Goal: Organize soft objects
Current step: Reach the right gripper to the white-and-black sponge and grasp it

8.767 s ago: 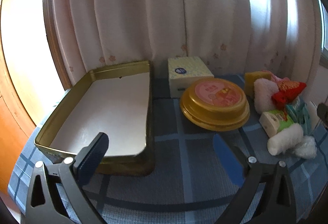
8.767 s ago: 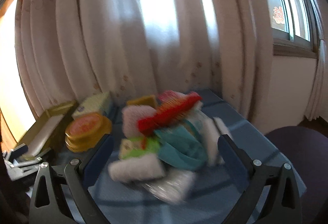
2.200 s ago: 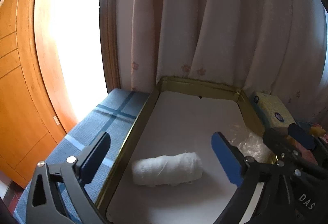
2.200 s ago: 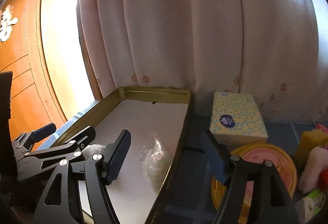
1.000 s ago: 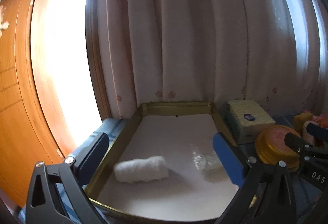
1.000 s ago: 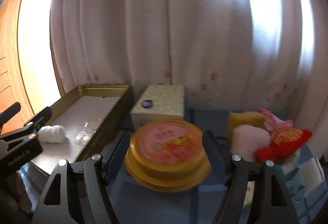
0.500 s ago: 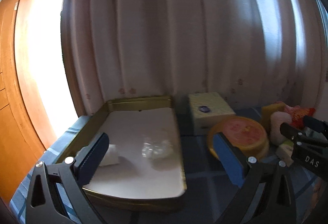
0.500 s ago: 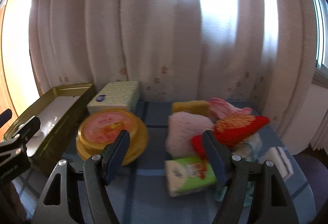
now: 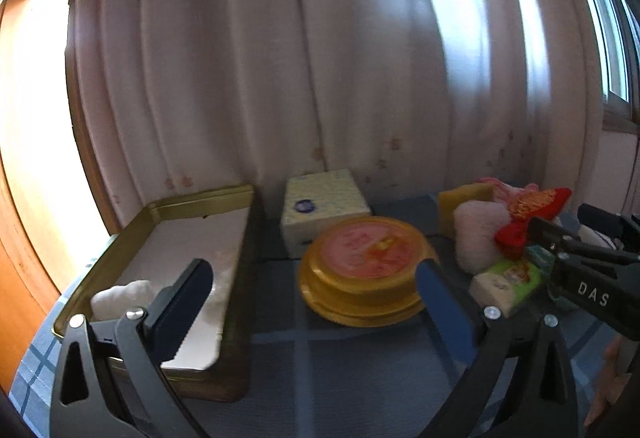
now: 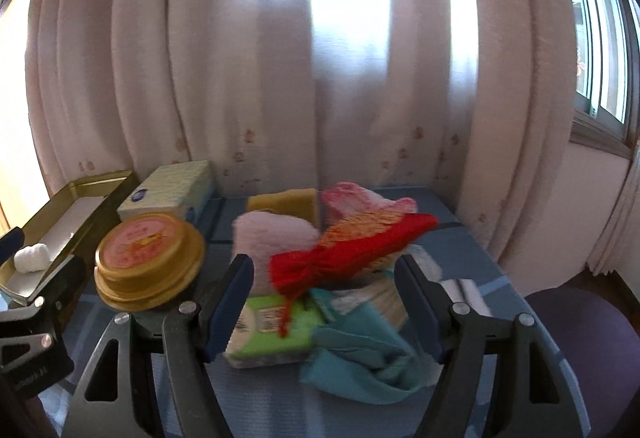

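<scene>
Right wrist view: right gripper has its fingers spread wide and empty, hovering just over the soft pile, lined up on the green tissue pack with the red knit piece draped over it and the teal cloth touching its side.

Left gripper is also wide and empty, facing the round gold tin, gold tray beside it. White towel roll already sits in the tray.

Risks, my read:
- Pile is tangled; closing on the pack likely snags the red piece's dangling cord or the teal cloth and drags extras along.
- Pack wrapper looks slick, so a shallow pinch may slip.
- The two grippers are close; a swing toward the tray could clip the left one or the round gold tin.
</scene>
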Action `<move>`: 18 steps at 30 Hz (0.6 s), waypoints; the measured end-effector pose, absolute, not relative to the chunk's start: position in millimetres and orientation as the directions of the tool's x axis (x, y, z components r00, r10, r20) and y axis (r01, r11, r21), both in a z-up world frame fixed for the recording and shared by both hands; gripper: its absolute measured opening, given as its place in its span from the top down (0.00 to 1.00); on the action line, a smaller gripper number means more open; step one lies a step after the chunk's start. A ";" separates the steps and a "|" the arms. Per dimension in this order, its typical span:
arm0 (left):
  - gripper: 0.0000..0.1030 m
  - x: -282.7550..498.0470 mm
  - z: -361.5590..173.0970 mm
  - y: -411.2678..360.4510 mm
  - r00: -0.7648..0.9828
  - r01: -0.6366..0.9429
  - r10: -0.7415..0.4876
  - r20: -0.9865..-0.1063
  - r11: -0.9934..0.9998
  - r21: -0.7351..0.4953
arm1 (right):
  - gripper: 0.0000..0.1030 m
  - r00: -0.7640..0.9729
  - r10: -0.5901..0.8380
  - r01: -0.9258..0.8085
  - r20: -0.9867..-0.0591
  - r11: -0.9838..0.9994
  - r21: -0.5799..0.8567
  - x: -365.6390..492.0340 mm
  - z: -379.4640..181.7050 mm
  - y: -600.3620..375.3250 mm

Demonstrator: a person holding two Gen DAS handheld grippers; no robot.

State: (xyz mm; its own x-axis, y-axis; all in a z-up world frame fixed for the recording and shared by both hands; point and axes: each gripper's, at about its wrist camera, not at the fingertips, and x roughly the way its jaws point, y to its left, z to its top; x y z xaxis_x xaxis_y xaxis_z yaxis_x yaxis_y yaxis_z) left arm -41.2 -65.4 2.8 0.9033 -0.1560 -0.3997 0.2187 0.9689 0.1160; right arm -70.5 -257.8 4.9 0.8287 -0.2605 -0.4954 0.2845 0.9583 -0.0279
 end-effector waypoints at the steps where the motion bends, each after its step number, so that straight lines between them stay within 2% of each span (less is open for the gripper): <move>1: 0.00 -41.9 2.6 -70.1 0.901 0.227 -0.162 -0.402 0.967 0.117 | 0.27 0.827 -0.264 0.290 -0.496 0.957 -0.026 -71.3 4.9 -261.5; 15: 0.00 -51.1 0.9 -114.4 0.875 0.301 -0.214 -0.434 0.943 0.144 | 0.27 0.811 -0.331 0.362 -0.482 0.932 -0.030 -91.3 8.0 -305.0; 18: 0.00 -51.1 -0.8 -120.0 0.866 0.319 -0.225 -0.447 0.936 0.148 | 0.27 0.793 -0.344 0.387 -0.503 0.922 -0.021 -102.0 6.2 -328.0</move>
